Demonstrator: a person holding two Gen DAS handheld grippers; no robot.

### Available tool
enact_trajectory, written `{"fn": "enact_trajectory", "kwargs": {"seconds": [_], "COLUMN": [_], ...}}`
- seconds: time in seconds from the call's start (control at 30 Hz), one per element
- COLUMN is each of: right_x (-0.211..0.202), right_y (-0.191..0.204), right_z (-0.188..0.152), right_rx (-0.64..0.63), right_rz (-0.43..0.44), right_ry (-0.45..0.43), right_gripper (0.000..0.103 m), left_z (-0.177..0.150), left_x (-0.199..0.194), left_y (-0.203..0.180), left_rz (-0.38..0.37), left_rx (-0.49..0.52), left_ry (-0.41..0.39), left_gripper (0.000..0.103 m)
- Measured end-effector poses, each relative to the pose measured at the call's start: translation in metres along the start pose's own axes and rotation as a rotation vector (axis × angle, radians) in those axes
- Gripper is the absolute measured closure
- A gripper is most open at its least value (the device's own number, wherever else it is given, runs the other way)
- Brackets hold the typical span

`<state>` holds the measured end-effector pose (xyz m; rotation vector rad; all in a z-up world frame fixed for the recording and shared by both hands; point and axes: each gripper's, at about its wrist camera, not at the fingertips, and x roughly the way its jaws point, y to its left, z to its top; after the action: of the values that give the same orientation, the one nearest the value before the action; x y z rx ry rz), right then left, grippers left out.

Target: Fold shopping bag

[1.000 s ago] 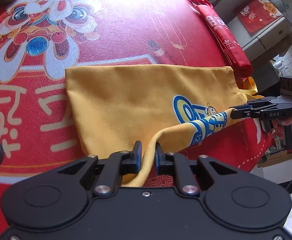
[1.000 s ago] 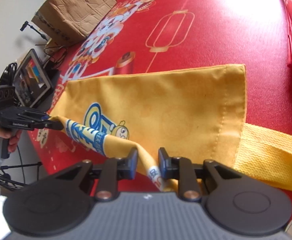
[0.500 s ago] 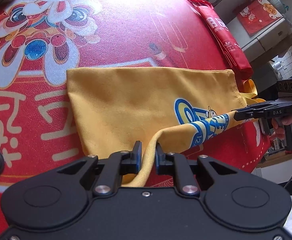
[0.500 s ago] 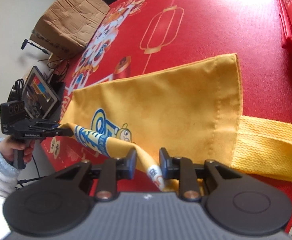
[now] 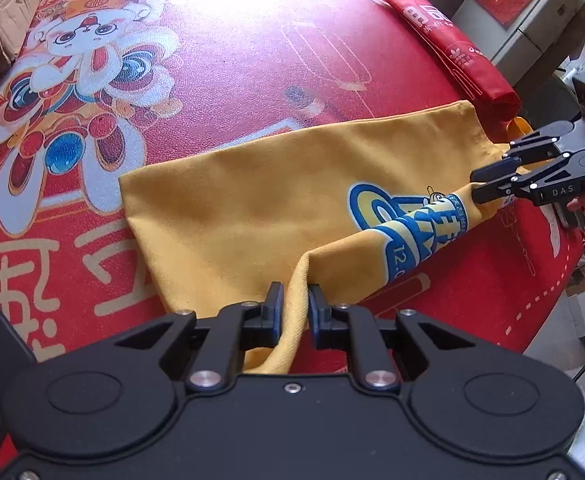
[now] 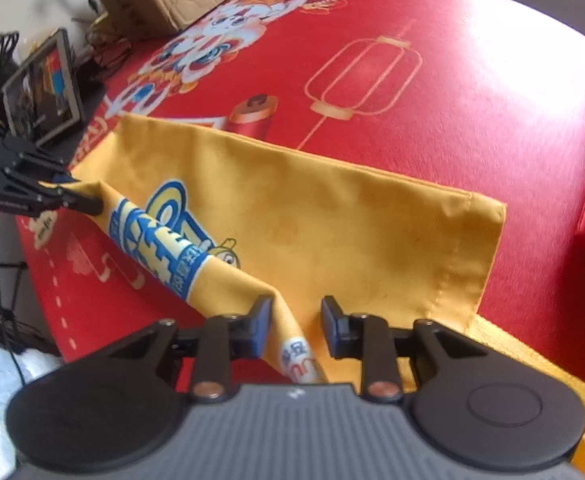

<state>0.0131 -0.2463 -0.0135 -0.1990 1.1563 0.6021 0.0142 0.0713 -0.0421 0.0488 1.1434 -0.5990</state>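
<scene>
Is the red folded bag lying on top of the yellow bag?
No, the red folded bag lies on the mat beyond the yellow bag.

Yellow handle (image 6: 532,354) hidden behind right gripper (image 6: 296,322).

Yellow shopping bag (image 5: 252,208), flat, near edge lifted

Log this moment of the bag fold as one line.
yellow bag near edge lifted | left gripper shut on edge | right gripper opening, edge between jaws
</scene>
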Motion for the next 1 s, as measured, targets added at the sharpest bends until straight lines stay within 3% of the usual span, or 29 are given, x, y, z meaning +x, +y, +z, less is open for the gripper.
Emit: {"fn": "enact_trajectory", "kwargs": {"seconds": [0.23,0.43,0.5,0.57,0.63,0.77,1.0], "right_x": [0.004,0.018,0.025,0.025,0.029,0.042,0.043], "right_y": [0.048,0.098,0.108,0.11,0.112,0.118,0.116], "right_z": [-0.005,-0.041,-0.06,-0.068,-0.081,-0.098,-0.083], "right_rx": [-0.349,-0.707,-0.816,-0.831,-0.889,-1.04,-1.135], "right_rz": [-0.194,-0.448,-0.519,-0.53,-0.557,-0.613,-0.563], "right_ry": [-0.036,-0.147,-0.213,-0.268,-0.299,-0.29,-0.211], "right_gripper": [0.076,0.077,0.083,0.098,0.103,0.102,0.099], "left_z": [-0.003,-0.002,-0.002,-0.002,-0.002,0.0,-0.001], "left_x": [-0.003,-0.001,-0.001,-0.001,0.0,0.0,-0.001], "left_y": [-0.006,-0.008,-0.009,-0.01,-0.011,-0.01,-0.005], "left_rz": [0.024,0.029,0.03,0.032,0.034,0.029,0.008], "left_rx": [0.044,0.05,0.051,0.053,0.055,0.052,0.022], "left_ry": [-0.004,-0.006,-0.007,-0.008,-0.008,-0.007,-0.028], "left_gripper": [0.087,0.088,0.088,0.088,0.088,0.087,0.087]}}
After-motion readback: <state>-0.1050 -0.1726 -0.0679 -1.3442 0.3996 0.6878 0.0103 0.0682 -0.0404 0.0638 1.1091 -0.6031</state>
